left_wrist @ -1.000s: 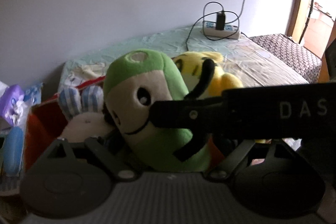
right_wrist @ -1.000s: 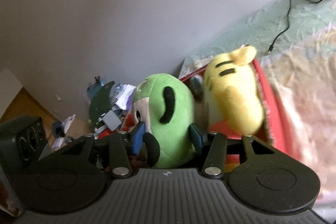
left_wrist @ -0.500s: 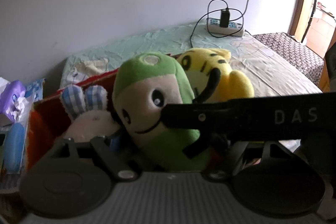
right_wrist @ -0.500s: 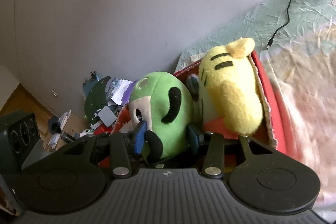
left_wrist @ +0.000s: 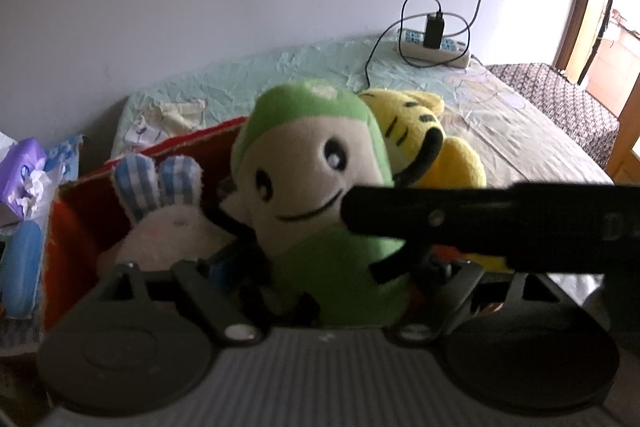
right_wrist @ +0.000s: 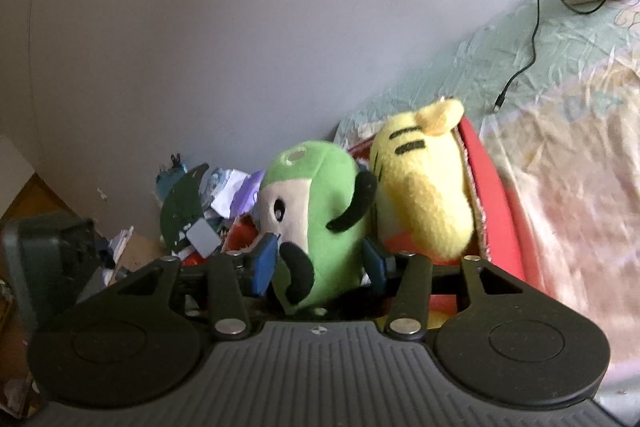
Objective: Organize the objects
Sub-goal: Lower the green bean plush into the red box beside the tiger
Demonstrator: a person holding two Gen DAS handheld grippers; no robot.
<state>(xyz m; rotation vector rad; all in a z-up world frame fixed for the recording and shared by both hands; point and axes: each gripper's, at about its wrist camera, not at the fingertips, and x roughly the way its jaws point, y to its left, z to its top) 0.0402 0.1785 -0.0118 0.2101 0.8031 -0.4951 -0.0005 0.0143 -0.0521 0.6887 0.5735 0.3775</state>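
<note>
A green plush toy (left_wrist: pixel 320 187) with a cream face stands in a red box (left_wrist: pixel 80 211), between a white bunny with blue checked ears (left_wrist: pixel 168 227) and a yellow striped plush (left_wrist: pixel 452 163). My right gripper (right_wrist: pixel 320 263) is shut on the green plush toy (right_wrist: pixel 320 211). Its blue pads (right_wrist: pixel 264 263) press the toy's lower body on both sides while the jaws are opening. Its black body crosses the left wrist view as a bar (left_wrist: pixel 480 227). My left gripper (left_wrist: pixel 324 267) is opening around the same toy, and its fingers (left_wrist: pixel 218 267) stand clear of the toy.
The box's red rim (right_wrist: pixel 500 203) lies against a bed with a crumpled pale sheet (right_wrist: pixel 560 147). A power strip with a charger and cable (left_wrist: pixel 434 45) sits at the bed's far end. A purple tissue pack (left_wrist: pixel 24 171) and loose clutter (right_wrist: pixel 200 211) lie beside the box by the wall.
The green plush has tipped and turned, so more of its face shows in the right wrist view. In the left wrist view the bunny and the box show more fully.
</note>
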